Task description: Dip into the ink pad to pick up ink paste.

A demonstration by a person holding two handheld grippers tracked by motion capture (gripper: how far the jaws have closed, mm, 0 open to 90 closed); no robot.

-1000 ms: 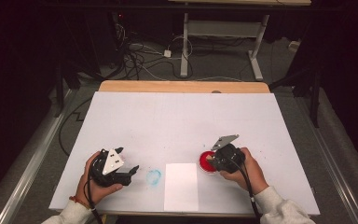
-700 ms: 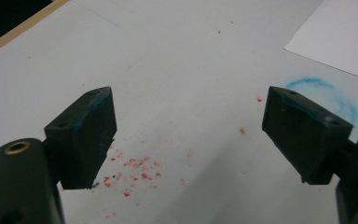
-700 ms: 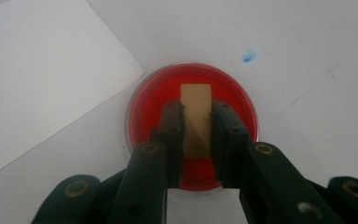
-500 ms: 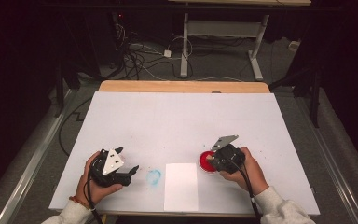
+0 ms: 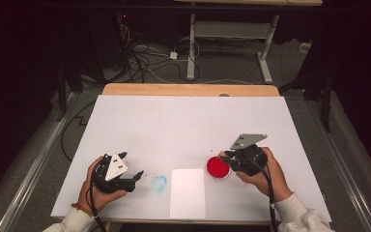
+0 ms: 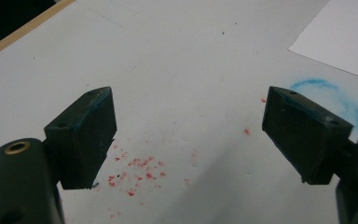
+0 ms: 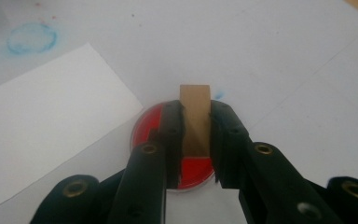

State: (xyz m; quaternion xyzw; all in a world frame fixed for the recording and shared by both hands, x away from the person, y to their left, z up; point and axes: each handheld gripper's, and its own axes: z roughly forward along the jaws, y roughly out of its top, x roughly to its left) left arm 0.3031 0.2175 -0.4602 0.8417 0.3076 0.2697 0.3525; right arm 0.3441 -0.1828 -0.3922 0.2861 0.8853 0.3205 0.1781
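Right gripper view: wood block btwn tongs

the far half of the white table lies bare from left edge to right edge, so a hand can sweep across it freely. along the near edge the room is tighter: the white sheet of paper lies flat at the middle, the red ink pad sits just beside its far right corner, and the right gripper hangs over that pad. the left gripper takes the near left part; between it and the paper lies a flat blue smudge.
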